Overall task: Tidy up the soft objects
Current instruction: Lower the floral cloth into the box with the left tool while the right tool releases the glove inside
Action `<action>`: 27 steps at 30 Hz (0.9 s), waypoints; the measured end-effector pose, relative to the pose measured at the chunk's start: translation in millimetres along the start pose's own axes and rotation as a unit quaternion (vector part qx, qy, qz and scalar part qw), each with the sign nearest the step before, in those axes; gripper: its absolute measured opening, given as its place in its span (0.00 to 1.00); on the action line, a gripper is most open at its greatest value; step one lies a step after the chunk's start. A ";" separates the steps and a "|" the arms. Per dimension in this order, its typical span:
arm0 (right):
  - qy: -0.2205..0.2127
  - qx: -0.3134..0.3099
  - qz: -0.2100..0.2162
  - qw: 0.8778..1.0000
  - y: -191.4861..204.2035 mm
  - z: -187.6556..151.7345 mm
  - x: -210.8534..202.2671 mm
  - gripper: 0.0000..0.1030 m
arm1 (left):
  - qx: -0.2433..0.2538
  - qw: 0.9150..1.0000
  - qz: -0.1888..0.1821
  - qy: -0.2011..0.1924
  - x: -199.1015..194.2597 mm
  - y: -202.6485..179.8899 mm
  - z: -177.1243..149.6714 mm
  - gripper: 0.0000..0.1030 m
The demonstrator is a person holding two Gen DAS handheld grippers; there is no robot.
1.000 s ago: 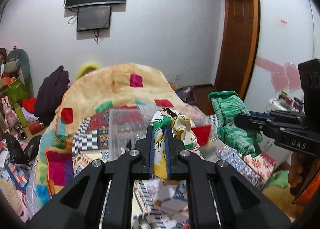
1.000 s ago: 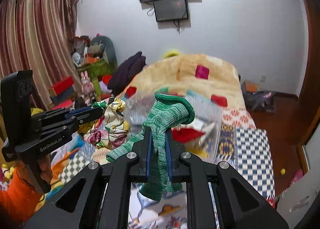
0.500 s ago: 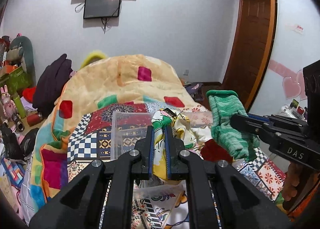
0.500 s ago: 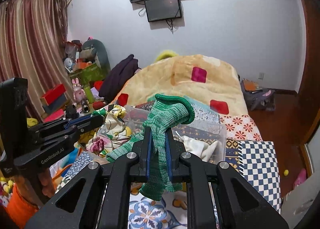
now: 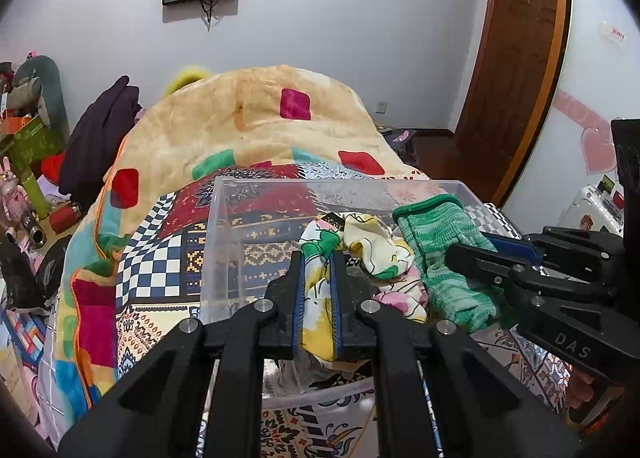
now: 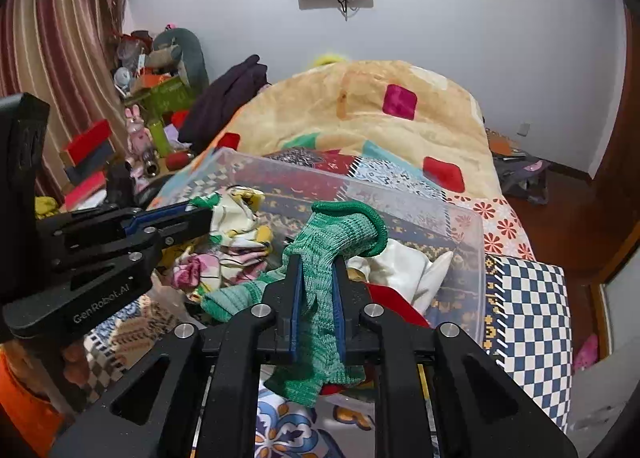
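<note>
My left gripper (image 5: 317,258) is shut on a yellow, white and green patterned cloth (image 5: 362,246) and holds it over the clear plastic bin (image 5: 224,226). My right gripper (image 6: 316,262) is shut on a green knitted sock (image 6: 340,230), also over the bin (image 6: 460,226). In the left wrist view the sock (image 5: 440,242) hangs just right of the cloth, held by the right gripper (image 5: 468,250). In the right wrist view the cloth (image 6: 236,218) hangs left of the sock from the left gripper (image 6: 200,218). White and red fabric (image 6: 400,270) lies inside the bin.
The bin sits on a bed with a patchwork cover (image 5: 160,258) and a heaped yellow blanket (image 5: 260,118). Cluttered toys and boxes (image 6: 152,114) stand to the left. A wooden door (image 5: 520,58) is at the right. A checked pillow (image 6: 532,310) lies right of the bin.
Both grippers have moved forward and down toward the bin with their fabrics. The bin now looks larger and closer, and the cloth and sock hang over its inside.
</note>
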State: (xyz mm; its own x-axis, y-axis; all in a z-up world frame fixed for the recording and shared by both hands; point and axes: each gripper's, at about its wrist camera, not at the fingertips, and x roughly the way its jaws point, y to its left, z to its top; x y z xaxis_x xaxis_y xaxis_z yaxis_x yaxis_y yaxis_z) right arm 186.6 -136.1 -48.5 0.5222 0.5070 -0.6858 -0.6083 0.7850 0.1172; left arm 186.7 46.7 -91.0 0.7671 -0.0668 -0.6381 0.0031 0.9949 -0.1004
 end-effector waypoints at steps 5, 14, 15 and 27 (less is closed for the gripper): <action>-0.003 0.003 -0.003 1.000 -2.8 2.2 -7.7 0.40 | -0.003 1.000 0.005 -0.009 -8.5 -0.8 -0.1 0.30; -0.043 0.006 0.011 0.999 -4.2 7.6 -44.2 0.45 | -0.001 0.999 -0.003 -0.053 -50.7 -5.5 4.0 0.45; -0.050 0.005 0.012 0.999 -3.3 7.7 -51.8 0.45 | 0.001 0.998 -0.005 -0.062 -59.1 -7.7 4.3 0.46; -0.134 -0.004 0.022 0.991 7.7 3.3 -125.5 0.52 | 0.016 0.989 -0.026 -0.147 -140.0 -32.2 1.5 0.59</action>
State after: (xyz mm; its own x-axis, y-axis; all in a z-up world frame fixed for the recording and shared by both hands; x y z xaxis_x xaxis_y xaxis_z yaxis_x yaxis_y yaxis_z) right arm 118.4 -192.5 40.9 0.6348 0.6176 -0.4642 -0.6378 0.7581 0.1363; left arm 80.2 24.2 2.7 0.9186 -0.0984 -0.3828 0.0643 0.9928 -0.1009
